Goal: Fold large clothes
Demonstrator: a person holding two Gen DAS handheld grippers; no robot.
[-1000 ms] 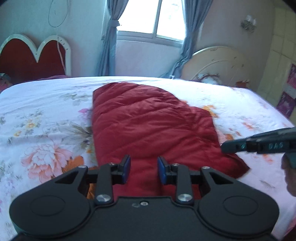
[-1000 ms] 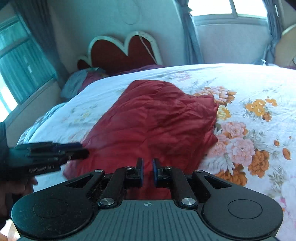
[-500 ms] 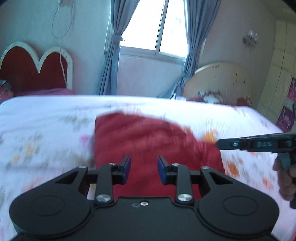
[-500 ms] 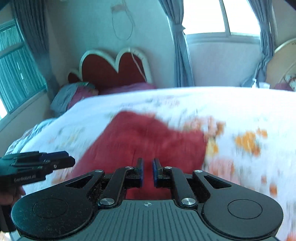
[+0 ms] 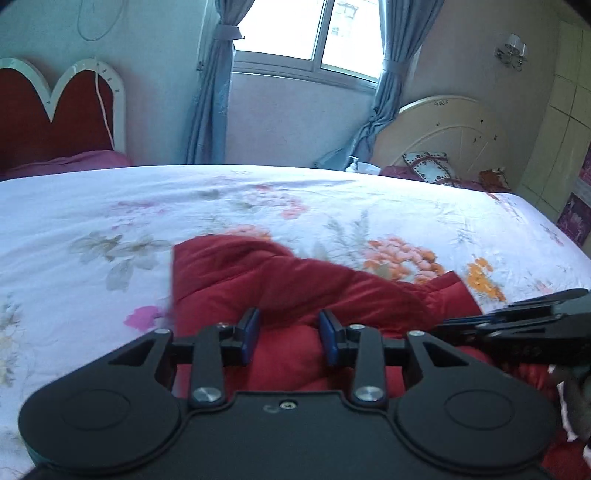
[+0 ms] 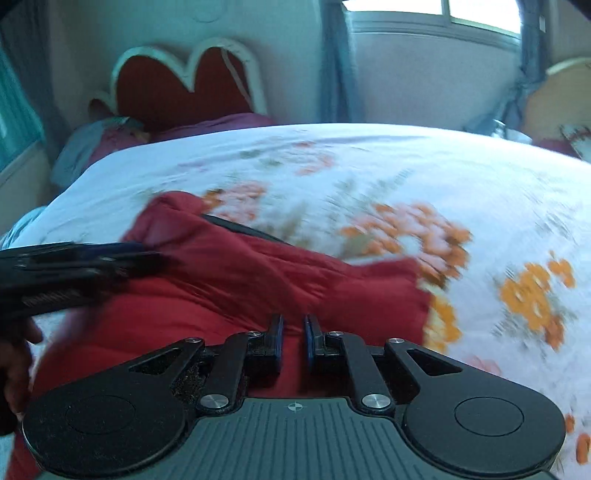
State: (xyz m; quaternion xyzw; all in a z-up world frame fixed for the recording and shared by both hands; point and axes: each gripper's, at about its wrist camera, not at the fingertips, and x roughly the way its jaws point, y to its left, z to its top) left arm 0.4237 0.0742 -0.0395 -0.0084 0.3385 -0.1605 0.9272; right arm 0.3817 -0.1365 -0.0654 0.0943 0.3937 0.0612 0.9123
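Observation:
A red quilted jacket (image 5: 295,291) lies folded on the floral bedsheet (image 5: 92,229); it also shows in the right wrist view (image 6: 229,291). My left gripper (image 5: 290,338) is open and empty, low over the jacket's near part. My right gripper (image 6: 293,339) has its jaws close together with a narrow gap, nothing seen between them, just over the jacket's near edge. Each gripper shows in the other's view, the right one (image 5: 517,325) at the jacket's right side, the left one (image 6: 81,266) at its left side.
A red heart-shaped headboard (image 5: 55,110) stands at the left with pillows (image 6: 96,147) below it. A cream headboard (image 5: 450,136) leans against the far wall by the window (image 5: 314,33). The sheet (image 6: 480,206) spreads wide to the right.
Both grippers rose and pulled back half a second ago, then came down close over the jacket's near part. The jacket now fills the lower views. Jaw openings look unchanged.

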